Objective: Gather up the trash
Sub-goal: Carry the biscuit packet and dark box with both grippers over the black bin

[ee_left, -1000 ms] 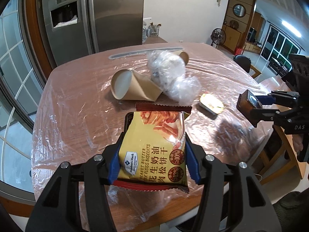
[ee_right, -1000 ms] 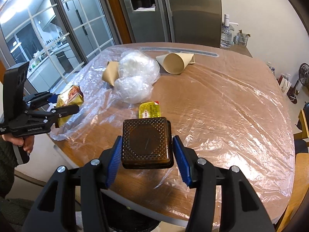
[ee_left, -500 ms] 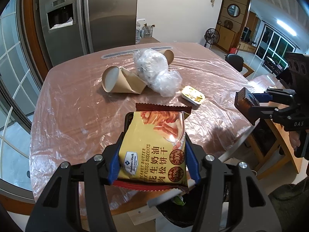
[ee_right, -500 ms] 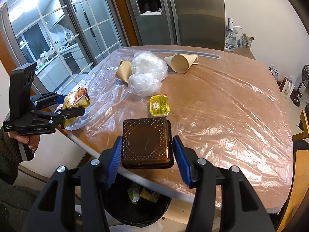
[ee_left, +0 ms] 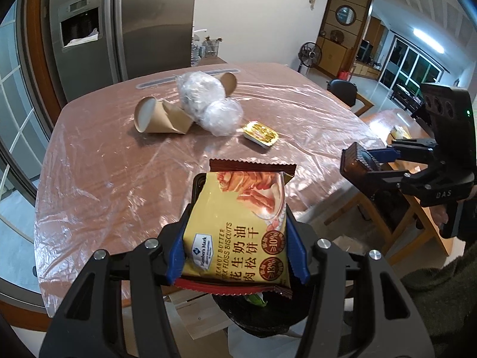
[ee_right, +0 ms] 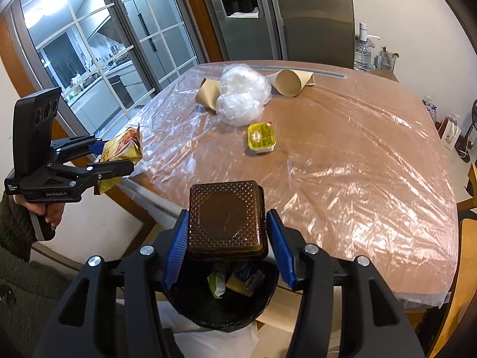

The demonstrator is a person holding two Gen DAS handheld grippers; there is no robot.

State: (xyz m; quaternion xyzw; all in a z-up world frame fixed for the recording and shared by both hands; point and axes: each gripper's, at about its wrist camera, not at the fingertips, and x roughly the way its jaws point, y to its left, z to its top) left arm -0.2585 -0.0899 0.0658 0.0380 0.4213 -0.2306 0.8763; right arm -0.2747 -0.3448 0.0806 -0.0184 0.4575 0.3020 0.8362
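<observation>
My left gripper (ee_left: 235, 232) is shut on a yellow biscuit packet (ee_left: 241, 226) and holds it above a black trash bin (ee_left: 268, 319) beside the table's near edge. It also shows in the right wrist view (ee_right: 119, 152). My right gripper (ee_right: 226, 232) is shut on a brown plastic tray (ee_right: 225, 217), held over the same bin (ee_right: 226, 307), which holds several wrappers. On the table lie two paper cones (ee_left: 158, 116) (ee_right: 290, 82), a clear plastic bag bundle (ee_right: 243, 95) and a small yellow sauce cup (ee_right: 261, 137).
The wooden table (ee_right: 357, 149) is covered with clear plastic film. A steel fridge (ee_right: 283, 15) stands behind it, glass doors (ee_right: 89, 44) at the left. A wooden chair (ee_right: 468, 238) stands at the right edge.
Both grippers have pulled back from the table toward its near edge, each with its item. The trash bin has come into view below them.
</observation>
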